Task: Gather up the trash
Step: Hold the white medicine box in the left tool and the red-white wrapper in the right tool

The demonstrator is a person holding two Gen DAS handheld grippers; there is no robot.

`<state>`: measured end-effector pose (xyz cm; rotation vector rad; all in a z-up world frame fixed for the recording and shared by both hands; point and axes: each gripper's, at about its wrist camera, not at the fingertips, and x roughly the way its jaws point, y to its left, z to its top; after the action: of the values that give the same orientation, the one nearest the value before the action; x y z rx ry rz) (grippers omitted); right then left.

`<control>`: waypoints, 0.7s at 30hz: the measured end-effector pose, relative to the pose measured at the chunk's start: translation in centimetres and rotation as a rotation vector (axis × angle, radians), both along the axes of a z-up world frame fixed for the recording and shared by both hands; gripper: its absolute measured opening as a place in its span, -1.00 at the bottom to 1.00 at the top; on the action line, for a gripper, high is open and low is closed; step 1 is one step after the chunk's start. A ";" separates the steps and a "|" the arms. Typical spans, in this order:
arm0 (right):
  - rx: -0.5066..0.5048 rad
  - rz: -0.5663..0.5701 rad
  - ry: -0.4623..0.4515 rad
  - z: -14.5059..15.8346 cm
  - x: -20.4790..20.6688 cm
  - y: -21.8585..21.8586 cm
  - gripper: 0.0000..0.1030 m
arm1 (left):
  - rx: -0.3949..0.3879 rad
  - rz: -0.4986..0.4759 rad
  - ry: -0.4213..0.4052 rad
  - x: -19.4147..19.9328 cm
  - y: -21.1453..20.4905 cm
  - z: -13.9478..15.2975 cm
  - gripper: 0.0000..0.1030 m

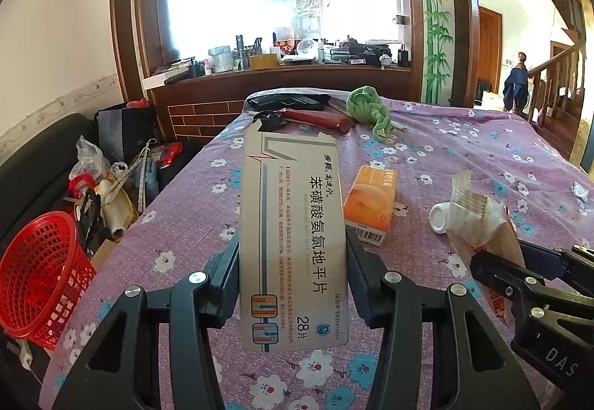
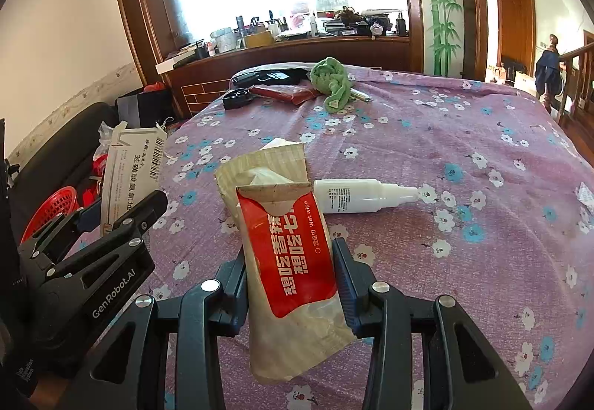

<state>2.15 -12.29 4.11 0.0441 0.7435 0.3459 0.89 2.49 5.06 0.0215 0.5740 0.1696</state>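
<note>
My left gripper is shut on a long flat medicine box, white with grey lines and dark print, held above the flowered purple tablecloth. My right gripper is shut on a torn red and beige wet wipe packet, also lifted off the cloth. In the right wrist view the left gripper and its medicine box show at the left. The wet wipe packet and right gripper appear at the right of the left wrist view.
A red mesh basket stands left of the table among floor clutter. On the cloth lie an orange box, a white bottle, a green cloth, a dark red case and black items.
</note>
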 end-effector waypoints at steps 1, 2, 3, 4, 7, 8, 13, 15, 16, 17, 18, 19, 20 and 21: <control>-0.001 0.001 -0.001 0.0 -0.1 0.0 -0.15 | 0.001 0.000 0.000 0.0 0.0 0.0 -0.06; -0.001 0.002 -0.002 0.1 -0.1 0.0 -0.15 | 0.001 -0.001 0.001 0.1 0.0 0.0 -0.06; 0.000 0.002 -0.003 0.1 -0.1 0.0 -0.15 | 0.002 -0.001 0.000 0.1 0.0 0.0 -0.06; -0.001 0.001 -0.005 0.1 -0.1 0.0 -0.15 | 0.003 -0.002 -0.001 0.0 0.0 0.0 -0.06; -0.001 0.000 -0.003 0.1 -0.1 0.0 -0.15 | 0.002 -0.002 -0.001 0.0 0.0 0.0 -0.06; -0.001 0.001 -0.004 0.2 -0.2 0.1 -0.15 | 0.003 0.000 -0.003 -0.1 0.0 0.0 -0.06; -0.003 0.001 -0.001 0.2 -0.1 0.1 -0.15 | 0.006 0.002 -0.004 -0.1 0.0 0.0 -0.06; -0.002 0.001 -0.002 0.2 -0.1 0.0 -0.15 | 0.008 0.003 -0.004 -0.1 0.0 0.1 -0.06; -0.001 -0.001 -0.004 0.2 -0.1 0.0 -0.15 | 0.007 0.003 -0.006 -0.1 0.0 0.1 -0.06; -0.001 -0.002 -0.005 0.2 -0.1 0.0 -0.15 | 0.008 0.004 -0.007 -0.1 0.0 0.1 -0.06; 0.000 -0.004 -0.007 0.3 -0.1 -0.1 -0.15 | 0.009 0.004 -0.008 -0.2 0.0 0.1 -0.06; 0.000 -0.005 -0.008 0.3 -0.1 0.0 -0.15 | 0.014 0.007 -0.012 -0.3 0.0 0.2 -0.06; 0.000 -0.006 -0.011 0.3 -0.1 0.0 -0.15 | 0.018 0.010 -0.017 -0.3 0.0 0.2 -0.06; -0.001 -0.008 -0.016 0.4 -0.1 -0.1 -0.15 | 0.020 0.011 -0.022 -0.4 -0.1 0.3 -0.06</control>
<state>2.00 -12.34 4.46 0.0435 0.7279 0.3383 0.49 2.36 5.33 0.0355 0.5502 0.1858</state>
